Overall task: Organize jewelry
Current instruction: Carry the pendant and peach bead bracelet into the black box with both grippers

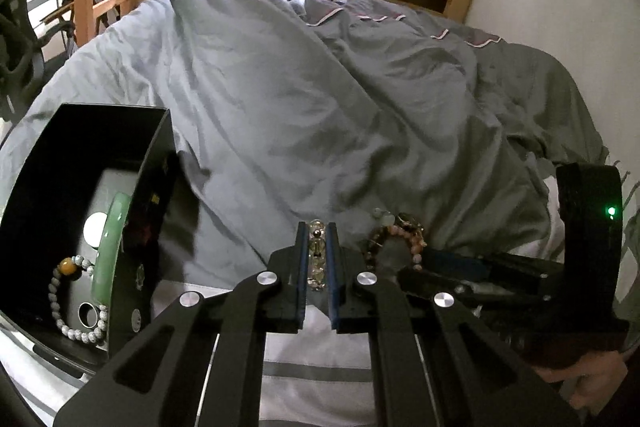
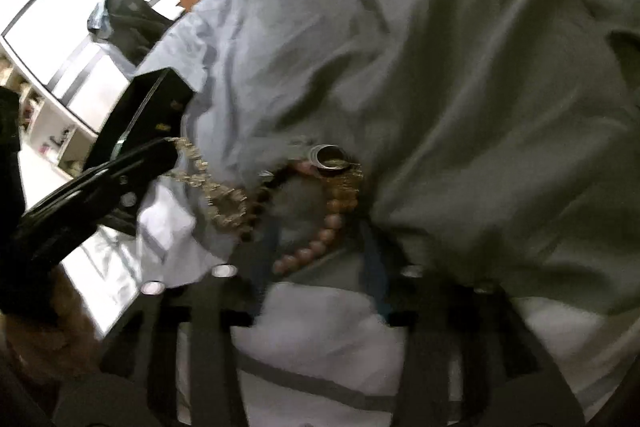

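Left gripper (image 1: 317, 247) clenched on clear bead bracelet (image 1: 316, 259), lower centre. Lift clear of bead pile (image 1: 396, 239), carry to black box (image 1: 80, 131) lower left. Right gripper (image 2: 316, 227) released, straddling brown beads (image 2: 320, 239).

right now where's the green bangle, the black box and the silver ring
green bangle (image 1: 107, 247), left wrist view, on its curved side
black box (image 1: 158, 131), left wrist view, on its right wall
silver ring (image 2: 329, 158), right wrist view, on its rim

Clear-bead bracelet (image 1: 317, 255) hangs pinched above the bed; brown-bead bracelets (image 1: 400, 239) lie heaped beside it; black box (image 1: 156, 147) holds green bangle (image 1: 110, 247).
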The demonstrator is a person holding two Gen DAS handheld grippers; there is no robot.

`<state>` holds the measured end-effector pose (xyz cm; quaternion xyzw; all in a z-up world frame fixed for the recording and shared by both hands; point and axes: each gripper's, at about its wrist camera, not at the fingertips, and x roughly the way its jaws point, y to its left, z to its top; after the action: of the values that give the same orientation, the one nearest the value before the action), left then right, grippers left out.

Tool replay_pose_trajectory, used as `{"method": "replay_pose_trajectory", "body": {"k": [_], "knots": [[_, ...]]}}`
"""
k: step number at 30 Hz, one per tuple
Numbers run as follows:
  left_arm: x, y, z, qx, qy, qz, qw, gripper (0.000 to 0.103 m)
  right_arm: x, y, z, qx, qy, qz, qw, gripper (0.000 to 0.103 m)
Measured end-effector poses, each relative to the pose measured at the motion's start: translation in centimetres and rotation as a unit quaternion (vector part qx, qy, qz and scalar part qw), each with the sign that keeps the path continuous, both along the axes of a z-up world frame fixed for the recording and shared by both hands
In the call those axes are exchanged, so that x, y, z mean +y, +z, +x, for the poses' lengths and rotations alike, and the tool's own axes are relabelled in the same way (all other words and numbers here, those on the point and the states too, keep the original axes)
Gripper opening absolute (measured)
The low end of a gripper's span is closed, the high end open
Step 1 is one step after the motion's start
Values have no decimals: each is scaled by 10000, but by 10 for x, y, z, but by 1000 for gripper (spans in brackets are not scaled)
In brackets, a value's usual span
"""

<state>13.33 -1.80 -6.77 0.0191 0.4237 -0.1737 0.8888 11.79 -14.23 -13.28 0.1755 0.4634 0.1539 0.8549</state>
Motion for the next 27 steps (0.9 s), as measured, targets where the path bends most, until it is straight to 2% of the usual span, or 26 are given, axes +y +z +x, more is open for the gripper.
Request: {"method": "replay_pose_trajectory", "body": {"k": [3, 5, 7, 9, 16, 18, 27], "knots": [[-1, -1, -2, -9, -46, 60, 10000, 8, 14, 2, -2, -111, 150, -398, 9990, 48], [-3, -1, -2, -30, -53, 88, 9999, 8, 19, 1, -3, -173, 215, -727, 9970, 33], [-3, 0, -2, -58, -43, 106, 9999, 8, 17, 2, -3, -198, 191, -780, 9966, 13], [-2, 0, -4, -92, -10, 106, 9999, 8, 11, 5, -3, -238, 155, -630, 9976, 9], [3, 10, -5, -277, 101, 24, 9996, 8, -2, 40, -18, -1147, -105, -290, 9929, 9], [3, 12, -6, -314, 98, 12, 9995, 8, -5, 47, -18, -1280, -159, -251, 9913, 9], [2, 23, -13, -451, 3, -39, 9990, 8, -1, 61, -18, -1421, -222, -186, 9894, 9]]}}
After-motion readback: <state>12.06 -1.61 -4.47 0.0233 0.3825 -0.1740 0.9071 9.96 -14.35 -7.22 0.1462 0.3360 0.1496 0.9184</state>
